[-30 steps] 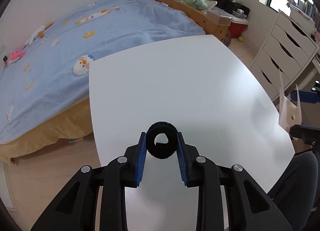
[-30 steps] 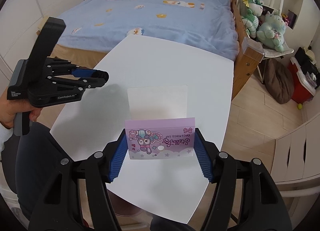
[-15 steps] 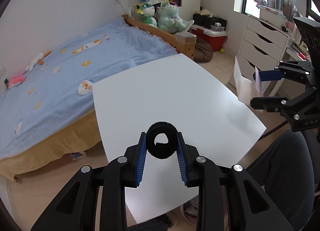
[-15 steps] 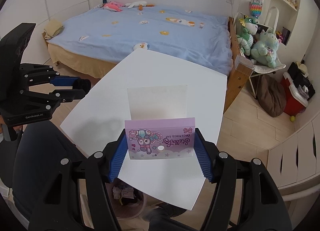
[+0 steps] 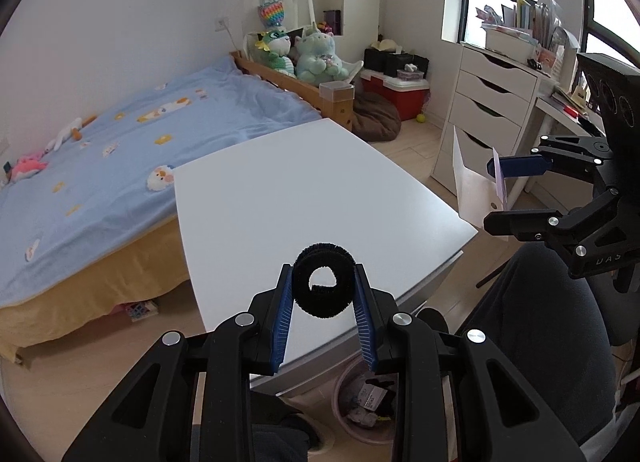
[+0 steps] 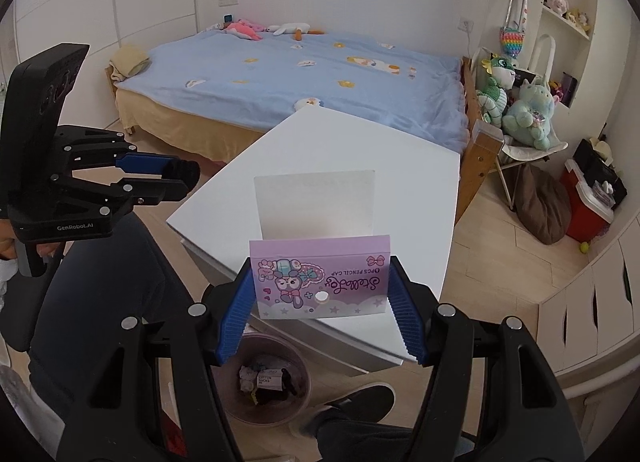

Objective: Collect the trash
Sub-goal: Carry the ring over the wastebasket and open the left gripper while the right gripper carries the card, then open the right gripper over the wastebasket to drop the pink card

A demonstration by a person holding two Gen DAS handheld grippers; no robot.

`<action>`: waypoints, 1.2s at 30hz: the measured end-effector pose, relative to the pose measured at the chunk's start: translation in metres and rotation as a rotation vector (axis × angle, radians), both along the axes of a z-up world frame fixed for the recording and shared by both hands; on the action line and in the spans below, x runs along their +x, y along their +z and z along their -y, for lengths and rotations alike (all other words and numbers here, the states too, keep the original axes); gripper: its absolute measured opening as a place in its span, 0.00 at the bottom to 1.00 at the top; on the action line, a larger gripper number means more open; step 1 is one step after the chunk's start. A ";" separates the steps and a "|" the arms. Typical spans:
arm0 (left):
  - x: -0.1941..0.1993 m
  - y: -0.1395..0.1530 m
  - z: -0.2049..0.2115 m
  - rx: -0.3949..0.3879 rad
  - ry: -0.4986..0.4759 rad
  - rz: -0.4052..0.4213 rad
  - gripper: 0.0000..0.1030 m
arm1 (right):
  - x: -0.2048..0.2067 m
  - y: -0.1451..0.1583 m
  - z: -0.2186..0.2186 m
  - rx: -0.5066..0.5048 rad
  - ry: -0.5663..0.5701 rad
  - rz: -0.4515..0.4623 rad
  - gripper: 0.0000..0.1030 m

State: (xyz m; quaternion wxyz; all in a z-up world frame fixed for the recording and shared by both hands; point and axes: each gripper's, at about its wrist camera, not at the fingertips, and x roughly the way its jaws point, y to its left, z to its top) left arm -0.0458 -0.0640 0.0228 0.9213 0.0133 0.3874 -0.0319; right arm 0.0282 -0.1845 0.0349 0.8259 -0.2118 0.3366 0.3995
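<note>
The blue-covered bed (image 6: pixel 304 73) fills the far side of the room beyond the white table (image 5: pixel 304 197), which serves as your landmark here. To one side of the table stands a white chest of drawers (image 5: pixel 492 101), and a red cooler (image 5: pixel 400 91) sits on the floor past the table's far corner, beside the bed's wooden end. Two plush toys (image 6: pixel 516 101) rest on a chair just off that same corner.

Below the table's near edge, on the floor, stands a pinkish trash bin (image 6: pixel 266 382) with scraps and a small labelled packet already inside. Your dark shoe (image 6: pixel 352 406) is just beside it.

You hold both grippers above the table's near edge, over the floor where the bin stands. Your right gripper (image 6: pixel 320 290) is spread fairly wide and clamps a purple pencil-cap package (image 6: pixel 320 282) by its two short edges; the card stands upright, its clear backing rising behind it, printed side toward the camera. Your left gripper (image 5: pixel 324 290) is set narrow and pinches a black rolled hook-and-loop strap (image 5: pixel 324 286) between its blue pads (image 5: pixel 282 322), the coil's opening facing the camera. The bin shows just below that gripper in the left wrist view.
</note>
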 end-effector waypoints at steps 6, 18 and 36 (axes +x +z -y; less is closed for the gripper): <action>-0.019 -0.006 0.011 -0.015 -0.026 -0.007 0.28 | -0.021 -0.007 0.014 0.024 -0.015 -0.021 0.61; -0.042 -0.042 0.046 -0.062 -0.102 -0.083 0.28 | -0.046 -0.028 0.030 0.018 -0.022 -0.058 0.61; -0.046 -0.041 0.044 -0.057 -0.053 -0.043 0.92 | -0.049 -0.039 0.036 0.022 -0.029 -0.075 0.62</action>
